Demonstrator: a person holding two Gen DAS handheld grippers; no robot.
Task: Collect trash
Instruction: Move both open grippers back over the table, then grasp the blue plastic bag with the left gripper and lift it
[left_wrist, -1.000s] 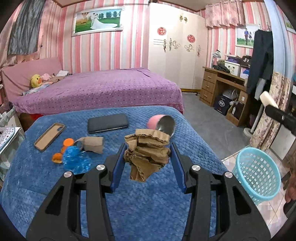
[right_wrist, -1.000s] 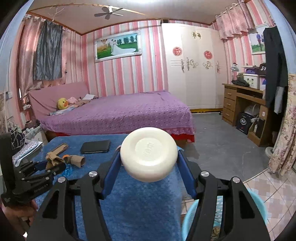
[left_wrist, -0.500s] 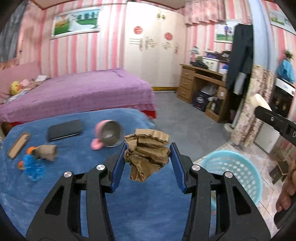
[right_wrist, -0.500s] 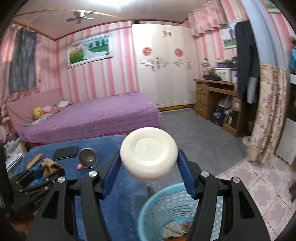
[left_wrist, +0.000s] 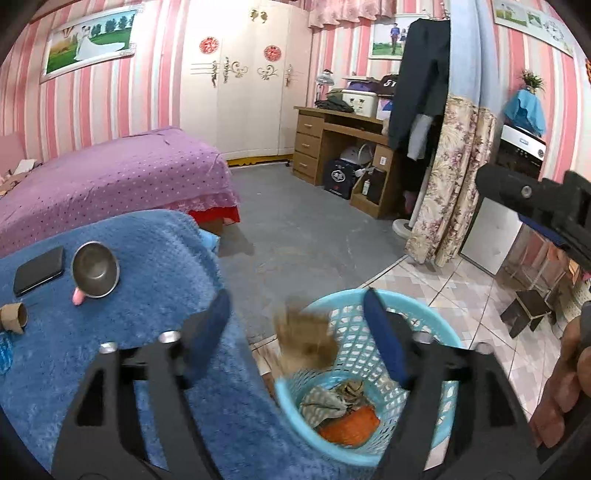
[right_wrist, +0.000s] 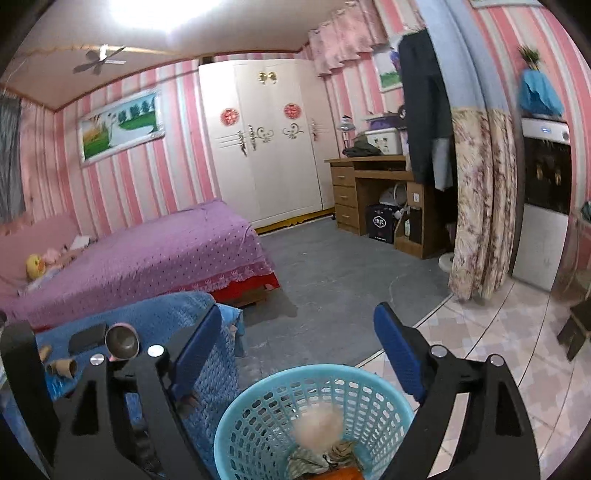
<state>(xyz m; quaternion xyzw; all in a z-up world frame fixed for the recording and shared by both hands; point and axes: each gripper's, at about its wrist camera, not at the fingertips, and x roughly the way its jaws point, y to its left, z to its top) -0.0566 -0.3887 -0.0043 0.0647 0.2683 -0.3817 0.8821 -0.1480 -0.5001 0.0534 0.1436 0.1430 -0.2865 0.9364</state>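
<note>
As both jaws were opening, the left gripper (left_wrist: 295, 332) let the crumpled cardboard (left_wrist: 304, 339) drop free between them, light and soft, just above the basket (left_wrist: 436, 328); the right gripper (right_wrist: 295, 347) had nothing between, and the pale round lid (right_wrist: 319, 424), stiff and light, fell blurred inside the rim. Farther off, a paper tube (left_wrist: 14, 317) lay on the surface (left_wrist: 155, 288), easy to pinch across.

right hand-held gripper (right_wrist: 299, 347) jaws opening, nothing between | blurred pale round object (right_wrist: 319, 424) inside blue basket (right_wrist: 258, 406) | basket just beside blue-covered tabletop (right_wrist: 155, 317)
</note>
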